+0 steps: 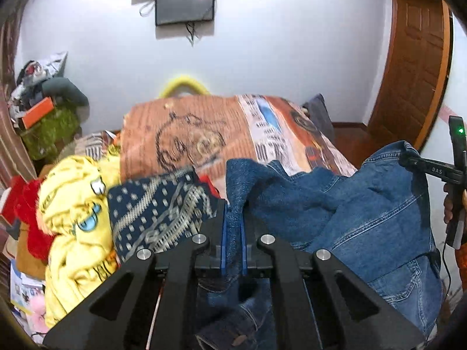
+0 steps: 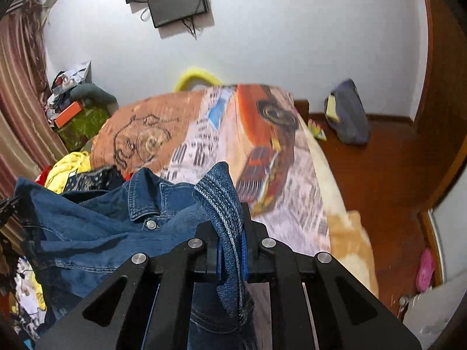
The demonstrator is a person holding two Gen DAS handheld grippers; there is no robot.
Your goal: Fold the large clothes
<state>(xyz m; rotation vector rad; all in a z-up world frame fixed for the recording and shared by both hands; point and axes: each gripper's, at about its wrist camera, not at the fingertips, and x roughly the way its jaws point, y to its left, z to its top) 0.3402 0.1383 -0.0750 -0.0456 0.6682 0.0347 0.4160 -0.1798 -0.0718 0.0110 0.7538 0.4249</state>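
A blue denim jacket [image 1: 364, 218] hangs lifted above the bed, stretched between my two grippers. In the left wrist view, my left gripper [image 1: 233, 221] is shut on a fold of its denim, pinched between the blue pads. Further right in that view, my right gripper [image 1: 407, 158] clamps another edge of the jacket, with a hand behind it. In the right wrist view, the right gripper [image 2: 232, 224] is shut on a rolled denim edge. The jacket's collar and a metal button [image 2: 151, 224] lie to its left. The lower part of the jacket is hidden under the gripper bodies.
The bed [image 2: 204, 134] has an orange car-print cover. A pile with a yellow cartoon garment [image 1: 76, 204] and a navy patterned cloth [image 1: 157, 210] lies at its left. A wooden door [image 1: 414, 67] stands right. A dark bag [image 2: 347, 113] and a pink slipper [image 2: 424, 265] are on the floor.
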